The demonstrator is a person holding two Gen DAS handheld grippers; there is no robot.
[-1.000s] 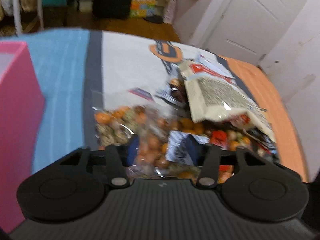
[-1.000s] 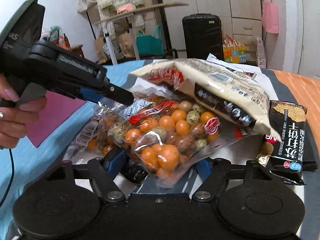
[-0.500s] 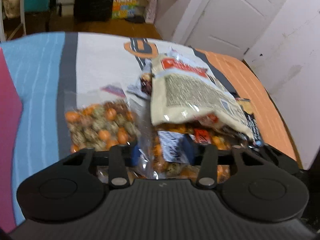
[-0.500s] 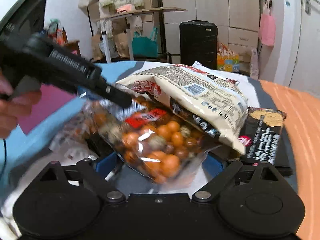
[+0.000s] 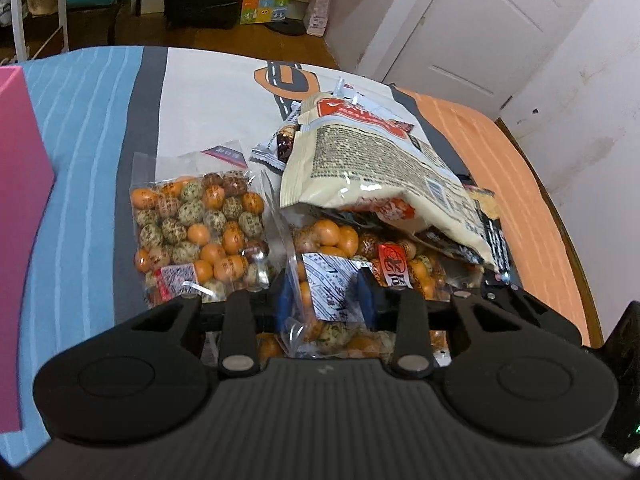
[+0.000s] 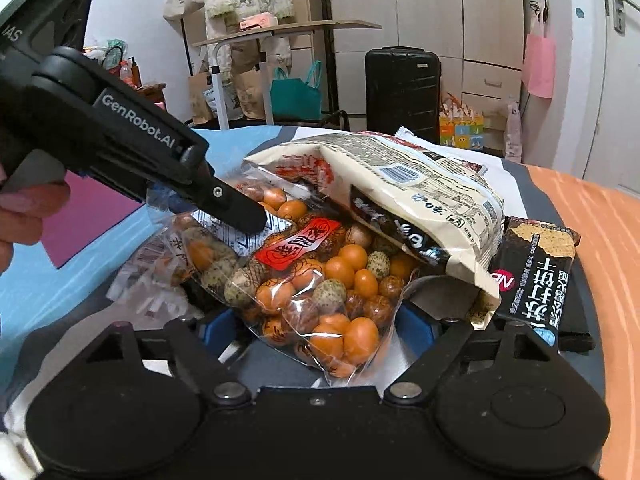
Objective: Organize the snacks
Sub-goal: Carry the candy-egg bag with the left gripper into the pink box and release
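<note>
A clear bag of orange and speckled coated nuts (image 6: 320, 292) hangs lifted at one end. My left gripper (image 5: 326, 298) is closing on its top, blue pads (image 5: 285, 300) pressed on the white label; the right wrist view shows that gripper (image 6: 240, 218) coming in from the left. The right gripper (image 6: 316, 330) sits under the bag's lower end; its jaws are closing but still wide, and the pads (image 6: 218, 330) are clear of it. A second bag of nuts (image 5: 196, 224) lies flat to the left. A big cream snack bag (image 6: 420, 188) leans over the held bag.
A black cracker packet (image 6: 536, 272) lies right of the cream bag. A pink box (image 5: 20, 200) stands at the left edge of the striped cloth (image 5: 80, 128). Small white wrappers (image 6: 148, 280) lie under the left gripper. Beyond are a suitcase (image 6: 402, 84) and a white door (image 5: 472, 28).
The left jaws narrowed onto the bag's label and the gripper drew back, lifting that end. The cream bag tipped further over it. The right jaws spread a little.
</note>
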